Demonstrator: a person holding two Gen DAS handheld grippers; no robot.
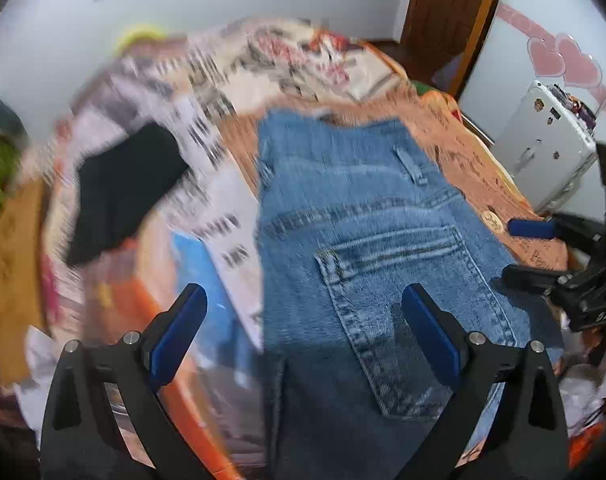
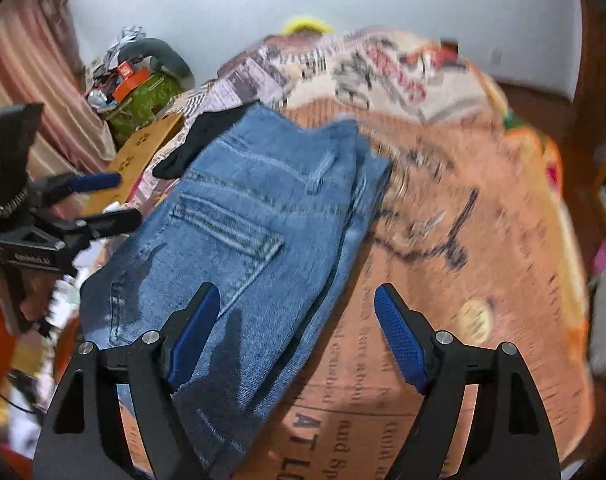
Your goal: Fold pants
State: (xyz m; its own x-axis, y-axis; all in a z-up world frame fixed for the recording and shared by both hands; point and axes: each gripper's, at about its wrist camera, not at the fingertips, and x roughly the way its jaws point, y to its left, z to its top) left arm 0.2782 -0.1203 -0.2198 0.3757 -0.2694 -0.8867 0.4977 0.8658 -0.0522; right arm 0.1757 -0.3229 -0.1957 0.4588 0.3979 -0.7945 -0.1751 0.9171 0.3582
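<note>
Jeans point(image 2: 239, 216): laid folded on the printed bedcover point(image 2: 443, 280), waistband toward 12 o'clock.
Left gripper point(image 1: 303, 312): jaws spread wide, nothing held, poised over the back pocket.
Right gripper point(image 2: 297, 320): jaws apart, empty, astride the 3 o'clock edge.
Advice: that edge is best pinched through all layers before folding.

Blue denim pants point(image 1: 355, 216), woven cloth, coarse and matt, with raised stitched seams. Printed bedspread point(image 2: 443, 240) beneath, soft matt fabric in orange and newsprint pattern. Black cloth point(image 1: 119, 188), matt and plain. Left claw point(image 1: 303, 336) and right claw point(image 2: 297, 336): matt black plastic arms, small shiny metal rivets, blue pads point(image 2: 399, 344) finely textured like rubber. Door frame point(image 1: 455, 12) of smooth brown wood.
</note>
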